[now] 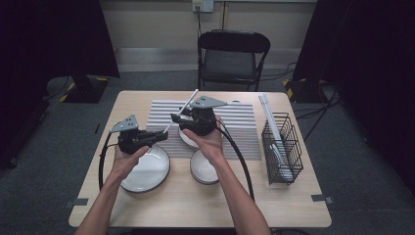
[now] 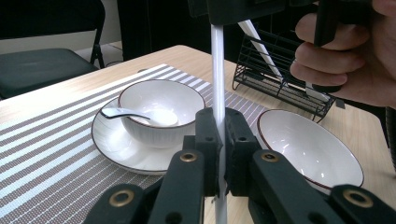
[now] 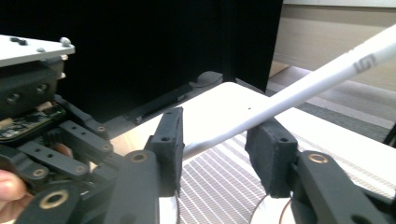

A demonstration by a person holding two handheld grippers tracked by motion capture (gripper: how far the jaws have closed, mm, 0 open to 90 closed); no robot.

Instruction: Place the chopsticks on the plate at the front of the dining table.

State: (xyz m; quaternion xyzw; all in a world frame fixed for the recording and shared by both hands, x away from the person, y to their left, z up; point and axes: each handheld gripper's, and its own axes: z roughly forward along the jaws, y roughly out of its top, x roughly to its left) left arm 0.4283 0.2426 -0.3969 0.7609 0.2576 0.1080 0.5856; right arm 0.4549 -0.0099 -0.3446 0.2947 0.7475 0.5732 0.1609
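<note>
A white chopstick point(image 1: 188, 103) slants up over the striped mat. My left gripper point(image 1: 164, 134) is shut on its lower end; in the left gripper view the chopstick point(image 2: 217, 70) stands upright, pinched between the two pads of the left gripper point(image 2: 218, 135). My right gripper point(image 1: 175, 117) sits just beyond, around the same stick. In the right gripper view the chopstick point(image 3: 303, 91) runs through the wide gap of the right gripper point(image 3: 219, 140). Its jaws stand apart and do not press on the stick. The left gripper's body point(image 3: 37, 93) is close on the left.
A bowl point(image 2: 159, 100) holding a white spoon point(image 2: 140, 115) sits on a plate point(image 2: 112, 140) on the striped mat point(image 1: 240, 122). An empty bowl point(image 1: 203, 169) and a plate point(image 1: 147, 171) lie nearer. A black wire rack point(image 1: 281, 147) with chopsticks stands at the right. A chair point(image 1: 232, 54) is behind the table.
</note>
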